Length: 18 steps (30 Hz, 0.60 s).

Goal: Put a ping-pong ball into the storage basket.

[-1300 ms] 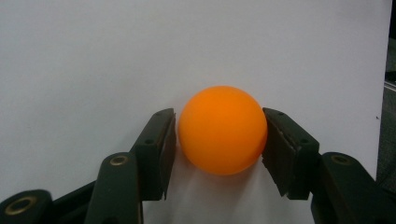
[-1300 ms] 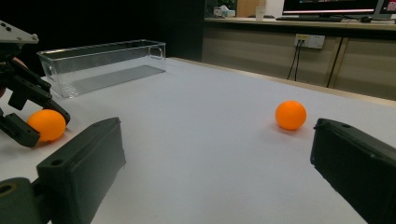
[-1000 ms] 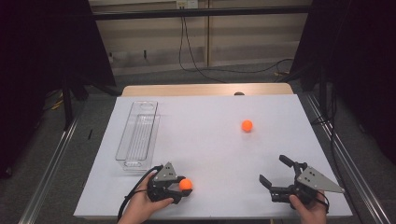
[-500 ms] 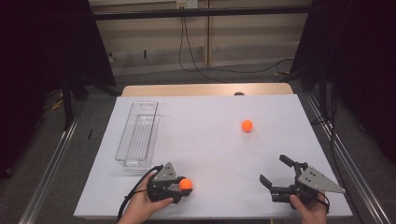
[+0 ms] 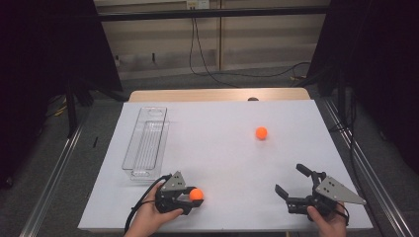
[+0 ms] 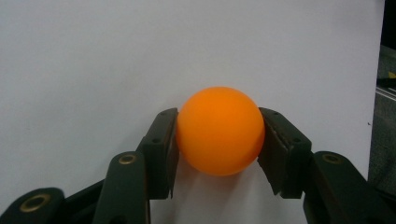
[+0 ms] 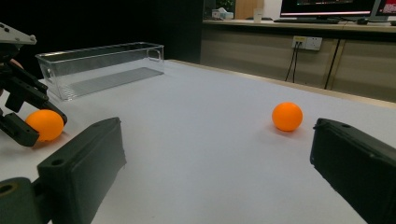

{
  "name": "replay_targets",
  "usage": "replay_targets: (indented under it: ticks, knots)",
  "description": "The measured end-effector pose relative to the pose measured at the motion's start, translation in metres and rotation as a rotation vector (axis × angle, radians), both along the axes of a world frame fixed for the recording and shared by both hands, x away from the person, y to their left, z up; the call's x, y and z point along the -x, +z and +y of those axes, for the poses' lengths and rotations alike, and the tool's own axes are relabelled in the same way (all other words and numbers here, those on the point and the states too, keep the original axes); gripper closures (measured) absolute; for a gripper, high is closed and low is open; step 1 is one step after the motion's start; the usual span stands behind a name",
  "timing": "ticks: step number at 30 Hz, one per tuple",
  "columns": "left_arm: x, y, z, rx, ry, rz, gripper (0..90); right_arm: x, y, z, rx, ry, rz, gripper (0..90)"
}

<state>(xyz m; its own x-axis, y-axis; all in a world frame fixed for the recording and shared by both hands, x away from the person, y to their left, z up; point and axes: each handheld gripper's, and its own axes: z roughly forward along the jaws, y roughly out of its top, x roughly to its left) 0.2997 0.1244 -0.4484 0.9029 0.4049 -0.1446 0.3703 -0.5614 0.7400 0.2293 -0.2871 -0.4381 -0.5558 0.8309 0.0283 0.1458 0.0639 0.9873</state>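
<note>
Plastic, smooth and matte, makes up the round orange ball clamped between the flat black pads of the left gripper, low over the white bench near its front edge, left of centre. The right gripper rests with jaws spread apart and nothing between them. A second orange ball lies well beyond it. A clear, ribbed rectangular tray stands just behind the left gripper.

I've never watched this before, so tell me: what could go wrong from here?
The left gripper pinches the held ball on its smooth round sides only, so it might squirt out when lifted. The clear bin is narrow; a drop could miss. The loose ball lies free and could roll away if nudged.
</note>
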Motion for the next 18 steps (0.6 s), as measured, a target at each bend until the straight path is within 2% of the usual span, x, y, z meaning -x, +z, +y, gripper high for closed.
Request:
replay_targets:
  ticks: [18]
  knots:
    - [-0.0018,0.0086,0.0049,0.019,0.024,0.016,50.9,0.0001,-0.0005,-0.0014,-0.006,-0.004,0.004,2.4]
